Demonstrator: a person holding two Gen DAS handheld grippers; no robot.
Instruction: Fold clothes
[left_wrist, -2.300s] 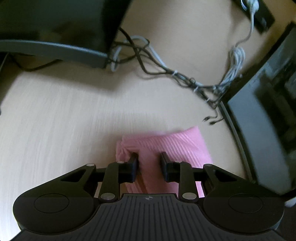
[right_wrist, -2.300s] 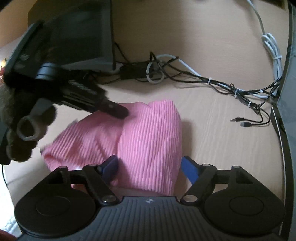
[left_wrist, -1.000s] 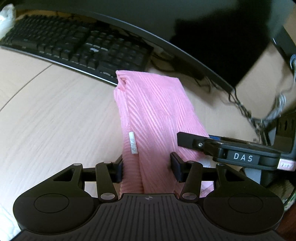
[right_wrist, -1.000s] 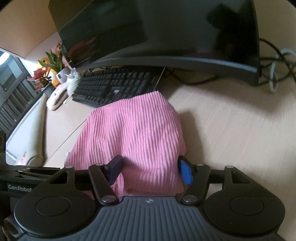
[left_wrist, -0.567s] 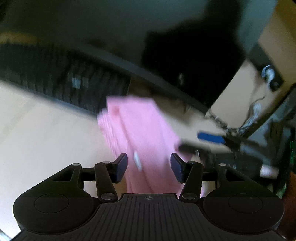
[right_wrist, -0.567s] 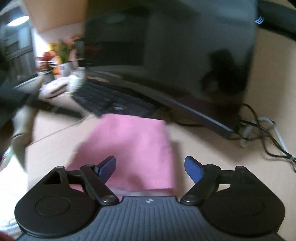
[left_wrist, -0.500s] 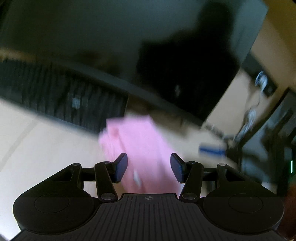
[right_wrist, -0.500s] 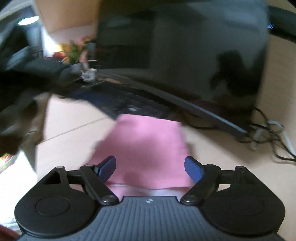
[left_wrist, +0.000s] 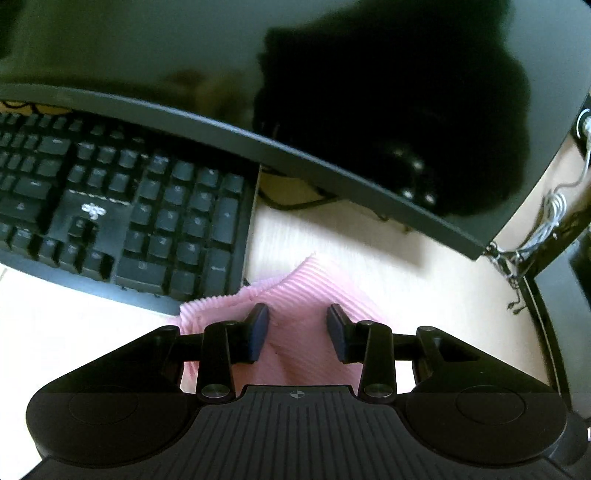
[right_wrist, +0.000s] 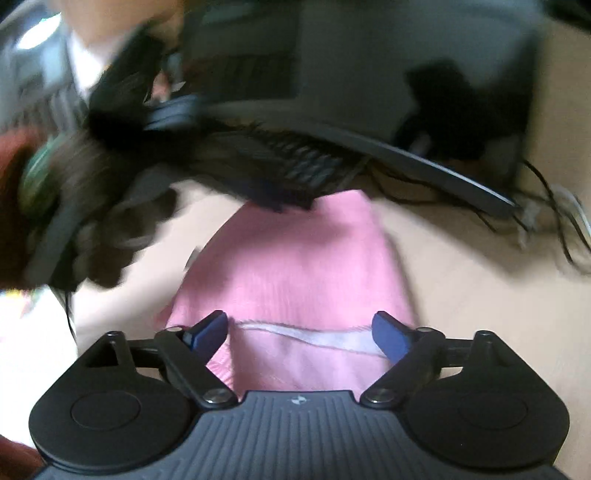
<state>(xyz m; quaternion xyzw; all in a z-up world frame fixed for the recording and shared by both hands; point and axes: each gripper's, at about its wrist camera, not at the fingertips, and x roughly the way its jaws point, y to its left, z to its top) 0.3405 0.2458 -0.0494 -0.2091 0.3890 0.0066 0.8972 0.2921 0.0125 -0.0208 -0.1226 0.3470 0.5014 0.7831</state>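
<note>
A folded pink ribbed garment (left_wrist: 310, 295) lies on the light wooden desk, its far corner near the keyboard. My left gripper (left_wrist: 297, 325) is open just above it, jaws apart over the cloth, holding nothing. In the right wrist view the same garment (right_wrist: 295, 266) lies flat with a pale hem edge near me. My right gripper (right_wrist: 300, 332) is wide open over its near edge. The left gripper and the sleeve holding it (right_wrist: 110, 177) show blurred at the garment's far left.
A black keyboard (left_wrist: 110, 206) lies left of the garment. A wide dark monitor (left_wrist: 295, 92) stands just behind it. Tangled cables (left_wrist: 546, 221) and a second dark screen edge (left_wrist: 561, 332) are on the right. Bare desk (right_wrist: 480, 288) lies right of the garment.
Both grippers let go and lifted off the garment. The left one has swung toward its far corner by the keyboard; the right one has pulled back to the near hem. The garment lies flat.
</note>
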